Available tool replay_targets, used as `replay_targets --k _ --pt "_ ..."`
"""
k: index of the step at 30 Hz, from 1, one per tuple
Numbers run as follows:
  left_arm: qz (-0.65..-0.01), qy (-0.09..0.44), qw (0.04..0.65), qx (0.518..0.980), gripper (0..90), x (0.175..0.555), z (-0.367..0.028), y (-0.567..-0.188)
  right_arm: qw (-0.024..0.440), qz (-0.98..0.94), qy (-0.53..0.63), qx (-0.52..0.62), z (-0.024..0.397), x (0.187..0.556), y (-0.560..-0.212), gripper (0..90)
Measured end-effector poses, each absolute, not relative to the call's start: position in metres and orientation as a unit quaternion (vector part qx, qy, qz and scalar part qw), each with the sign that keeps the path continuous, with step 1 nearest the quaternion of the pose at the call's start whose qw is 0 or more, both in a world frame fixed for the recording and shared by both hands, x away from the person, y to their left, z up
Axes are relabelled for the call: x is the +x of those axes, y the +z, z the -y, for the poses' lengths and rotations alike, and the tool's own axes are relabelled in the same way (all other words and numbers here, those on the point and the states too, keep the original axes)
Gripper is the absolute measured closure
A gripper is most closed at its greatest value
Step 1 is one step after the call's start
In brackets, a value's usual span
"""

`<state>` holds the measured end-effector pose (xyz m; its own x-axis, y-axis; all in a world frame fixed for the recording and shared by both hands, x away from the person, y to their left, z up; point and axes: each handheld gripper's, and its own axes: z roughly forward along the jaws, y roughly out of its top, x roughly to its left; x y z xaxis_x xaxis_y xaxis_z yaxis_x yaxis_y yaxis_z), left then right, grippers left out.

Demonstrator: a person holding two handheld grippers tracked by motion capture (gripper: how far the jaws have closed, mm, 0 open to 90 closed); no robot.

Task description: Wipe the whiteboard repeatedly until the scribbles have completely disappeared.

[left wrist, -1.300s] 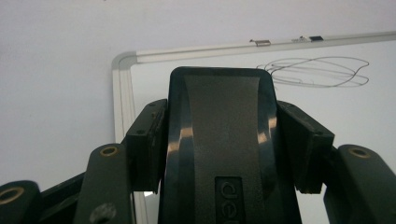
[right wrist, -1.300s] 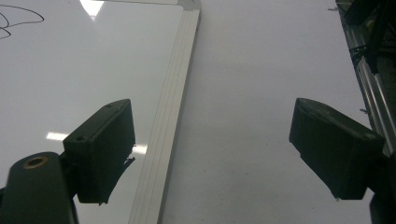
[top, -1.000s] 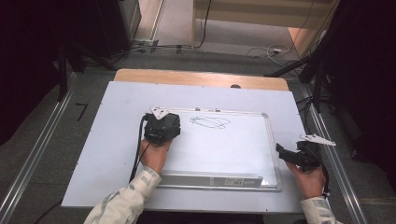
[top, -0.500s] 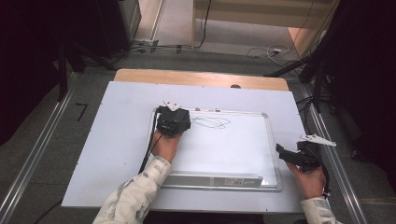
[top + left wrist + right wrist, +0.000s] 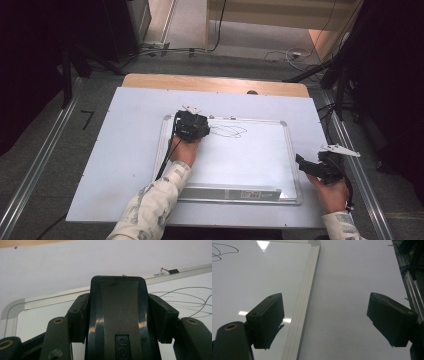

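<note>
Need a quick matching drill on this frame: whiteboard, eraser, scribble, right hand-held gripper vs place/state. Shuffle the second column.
1. eraser
2. scribble
3. right hand-held gripper
4. whiteboard

a. jaws wide open, nothing between them
b. lies flat on the white table top
c. clamped in the left hand-held gripper
d. black lines near the board's top edge

Pairs: 1-c, 2-d, 3-a, 4-b
</note>
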<state>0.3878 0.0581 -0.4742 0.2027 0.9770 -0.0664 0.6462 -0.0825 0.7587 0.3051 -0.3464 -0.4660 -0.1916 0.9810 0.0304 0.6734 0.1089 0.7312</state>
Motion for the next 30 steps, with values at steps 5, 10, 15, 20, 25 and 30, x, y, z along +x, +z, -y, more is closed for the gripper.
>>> replay_targets --k 5,10,15,20,25,30 --pt "-0.59 0.242 0.329 0.697 40.6 0.394 -0.057 -0.482 0.241 -0.705 0.317 0.587 0.346 0.305 -0.466 12.9" --pt "-0.592 0.239 0.32 0.7 40.6 0.396 -0.057 -0.486 0.24 -0.706 0.317 0.587 0.345 0.305 -0.466 12.9" --pt "-0.598 0.238 0.311 0.7 40.5 0.399 -0.058 -0.491 0.241 -0.706 0.318 0.585 0.346 0.305 -0.466 12.9" --pt "-0.596 0.243 0.31 0.7 40.6 0.398 -0.056 -0.492 0.241 -0.705 0.318 0.586 0.346 0.305 -0.466 12.9" --pt "-0.594 0.244 0.312 0.7 40.6 0.398 -0.055 -0.492 0.241 -0.706 0.318 0.585 0.345 0.305 -0.466 12.9" --pt "-0.583 0.249 0.318 0.705 40.7 0.399 -0.052 -0.494 0.241 -0.706 0.318 0.585 0.345 0.305 -0.466 12.9"
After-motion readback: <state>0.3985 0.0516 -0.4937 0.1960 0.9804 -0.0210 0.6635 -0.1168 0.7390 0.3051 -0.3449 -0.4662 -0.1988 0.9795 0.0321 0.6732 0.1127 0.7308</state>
